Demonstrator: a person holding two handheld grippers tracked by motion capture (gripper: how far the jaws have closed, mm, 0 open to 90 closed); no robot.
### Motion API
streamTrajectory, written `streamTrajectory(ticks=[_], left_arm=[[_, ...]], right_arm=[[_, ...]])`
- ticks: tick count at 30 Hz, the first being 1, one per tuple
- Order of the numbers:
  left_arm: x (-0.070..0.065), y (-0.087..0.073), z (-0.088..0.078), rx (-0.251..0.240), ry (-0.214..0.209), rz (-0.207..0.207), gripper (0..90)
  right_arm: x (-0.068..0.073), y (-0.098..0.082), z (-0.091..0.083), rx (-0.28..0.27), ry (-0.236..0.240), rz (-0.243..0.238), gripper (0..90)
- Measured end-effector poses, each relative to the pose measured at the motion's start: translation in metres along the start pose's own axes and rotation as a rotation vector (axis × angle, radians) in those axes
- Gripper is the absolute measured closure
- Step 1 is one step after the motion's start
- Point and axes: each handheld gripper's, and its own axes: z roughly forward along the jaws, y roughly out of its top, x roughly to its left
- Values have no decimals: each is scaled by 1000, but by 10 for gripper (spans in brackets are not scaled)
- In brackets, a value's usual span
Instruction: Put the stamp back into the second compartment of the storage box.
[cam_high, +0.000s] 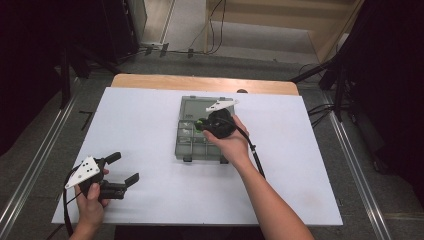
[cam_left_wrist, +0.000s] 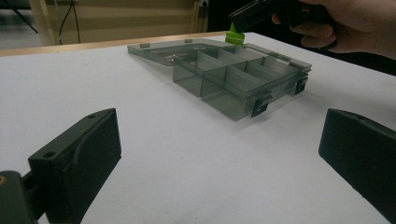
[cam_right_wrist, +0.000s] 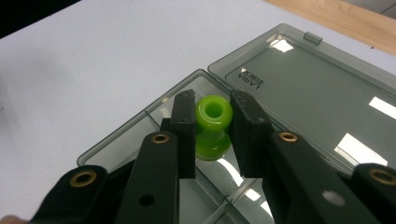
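The bright green piece (cam_right_wrist: 213, 126) is a small glossy plastic spool: a round top with a hole down its middle, a narrower waist and a flared base. It sits pinched at the waist between the two black pads of the right claw (cam_right_wrist: 212, 122), held above the compartment box (cam_high: 188, 150), over the back row of its tray near the hinge. In the left gripper view the same piece shows as a green tab under the far claw, just above the box's back wall. The box is smoky grey, see-through plastic, lying open near the middle of the desk (cam_high: 140, 125), toward its far edge; its lid (cam_right_wrist: 308, 93) lies flat behind the tray, toward the desk's far edge, with a small catch tab on its rim. Thin walls split the tray into several small compartments, and two dark latches sit on its front wall. What lies in the compartments cannot be made out. Raised lettering is moulded into the lid, seen upside down and too faint to read with certainty. The left claw (cam_high: 121, 169) rests near the desk's near left corner, its pads spread wide with nothing between them.
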Motion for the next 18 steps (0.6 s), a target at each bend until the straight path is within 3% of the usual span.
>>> streamTrajectory(ticks=[18], left_arm=[[1,0,0,-3,0,-6,0]], right_arm=[[-7,-8,23,53,-42,9,706]])
